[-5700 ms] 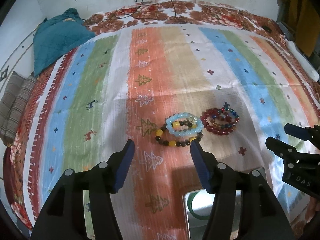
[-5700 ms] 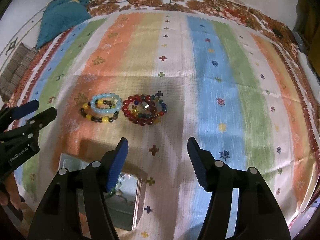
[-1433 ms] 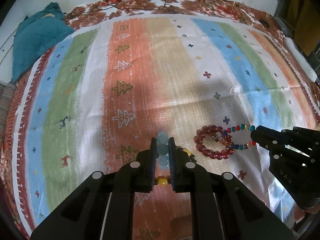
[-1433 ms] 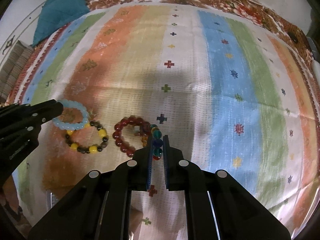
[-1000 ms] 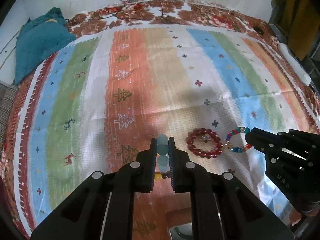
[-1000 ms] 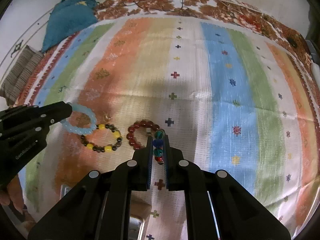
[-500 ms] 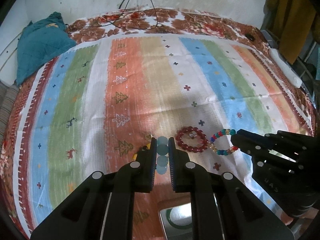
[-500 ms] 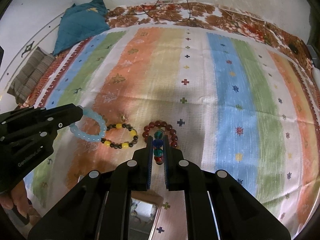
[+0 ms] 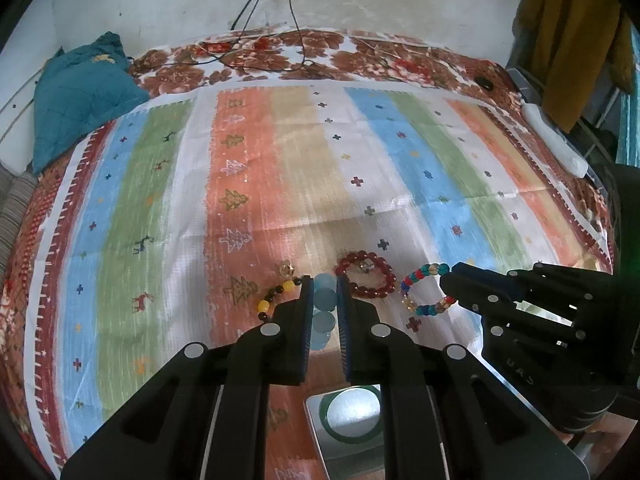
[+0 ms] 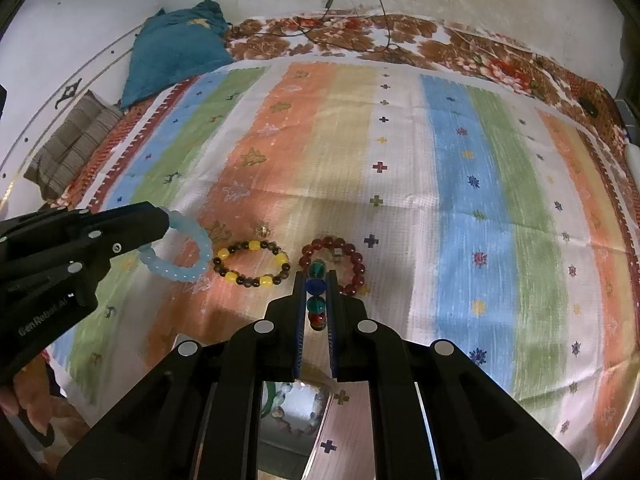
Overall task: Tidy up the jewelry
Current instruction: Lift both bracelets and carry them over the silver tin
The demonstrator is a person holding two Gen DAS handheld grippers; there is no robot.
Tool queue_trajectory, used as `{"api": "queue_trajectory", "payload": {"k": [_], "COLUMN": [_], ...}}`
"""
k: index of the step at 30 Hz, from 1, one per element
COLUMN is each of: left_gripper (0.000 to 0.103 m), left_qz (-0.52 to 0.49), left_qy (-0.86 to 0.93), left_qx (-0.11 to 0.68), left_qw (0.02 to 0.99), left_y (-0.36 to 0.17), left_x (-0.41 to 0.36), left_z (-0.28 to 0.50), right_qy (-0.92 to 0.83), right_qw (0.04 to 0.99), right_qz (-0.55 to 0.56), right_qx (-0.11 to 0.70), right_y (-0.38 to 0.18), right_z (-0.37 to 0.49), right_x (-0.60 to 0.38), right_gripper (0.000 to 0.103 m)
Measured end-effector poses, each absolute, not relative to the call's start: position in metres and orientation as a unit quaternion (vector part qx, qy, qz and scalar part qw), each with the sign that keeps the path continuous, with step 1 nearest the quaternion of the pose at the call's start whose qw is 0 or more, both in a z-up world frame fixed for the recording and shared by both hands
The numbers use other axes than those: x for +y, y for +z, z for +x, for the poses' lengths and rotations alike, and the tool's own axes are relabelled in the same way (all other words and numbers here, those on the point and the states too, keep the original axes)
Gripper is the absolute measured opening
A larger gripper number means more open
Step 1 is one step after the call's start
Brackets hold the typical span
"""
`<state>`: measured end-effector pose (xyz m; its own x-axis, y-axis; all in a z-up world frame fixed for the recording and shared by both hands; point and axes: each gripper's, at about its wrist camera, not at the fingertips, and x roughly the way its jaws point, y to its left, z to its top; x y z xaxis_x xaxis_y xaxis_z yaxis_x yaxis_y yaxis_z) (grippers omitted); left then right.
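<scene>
Left gripper (image 9: 325,300): fingers pressed together on the pale blue bracelet (image 10: 180,252), which hangs from the tips as a loop, lifted off the cloth.

Right gripper (image 10: 316,292): fingers pinching the multicoloured bracelet (image 9: 424,290) of teal, blue, red and amber beads; the loop is raised clear of the cloth.

Yellow-and-dark bracelet (image 10: 252,263): lies flat on the orange stripe, between the two held bracelets, touching neither gripper. A small loose amber bead (image 10: 264,231) sits just behind it.

Dark red bracelet (image 10: 334,264): lies flat on the cloth, just beside the yellow-and-dark one, directly ahead of the right gripper's tips.

Box (image 10: 292,408): shiny, open, at the near edge below both grippers; beaded items and a green ring show inside.

Striped cloth (image 10: 460,160): orange, tan, white, blue and green bands with small crosses and trees, spread over a floral sheet (image 9: 360,56).

Teal cushion (image 10: 176,48): far left corner, well apart from the jewelry. Striped grey cushion (image 10: 68,144) near it.
</scene>
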<state>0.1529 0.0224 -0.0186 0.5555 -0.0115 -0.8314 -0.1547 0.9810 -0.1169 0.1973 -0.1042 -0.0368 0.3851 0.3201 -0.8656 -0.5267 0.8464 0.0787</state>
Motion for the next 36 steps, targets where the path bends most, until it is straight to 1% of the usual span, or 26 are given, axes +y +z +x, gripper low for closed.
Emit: {"api": "queue_trajectory", "payload": {"k": [17, 36], "left_gripper": [0.011, 0.011], "left_qz": [-0.083, -0.07], "left_qy": [0.029, 0.022], "left_qx": [0.459, 0.456], "left_qw": [0.884, 0.887], "left_y": [-0.011, -0.012], "left_x": [0.008, -0.011], "left_z": [0.126, 0.097], "right_qy": [0.278, 0.286], "right_qw": [0.83, 0.825], "right_qz": [-0.121, -0.118], "right_qx": [0.468, 0.473], "right_y": [-0.024, -0.025], "right_z": [0.165, 0.134], "right_x": [-0.105, -0.119], "right_gripper": [0.011, 0.011]}}
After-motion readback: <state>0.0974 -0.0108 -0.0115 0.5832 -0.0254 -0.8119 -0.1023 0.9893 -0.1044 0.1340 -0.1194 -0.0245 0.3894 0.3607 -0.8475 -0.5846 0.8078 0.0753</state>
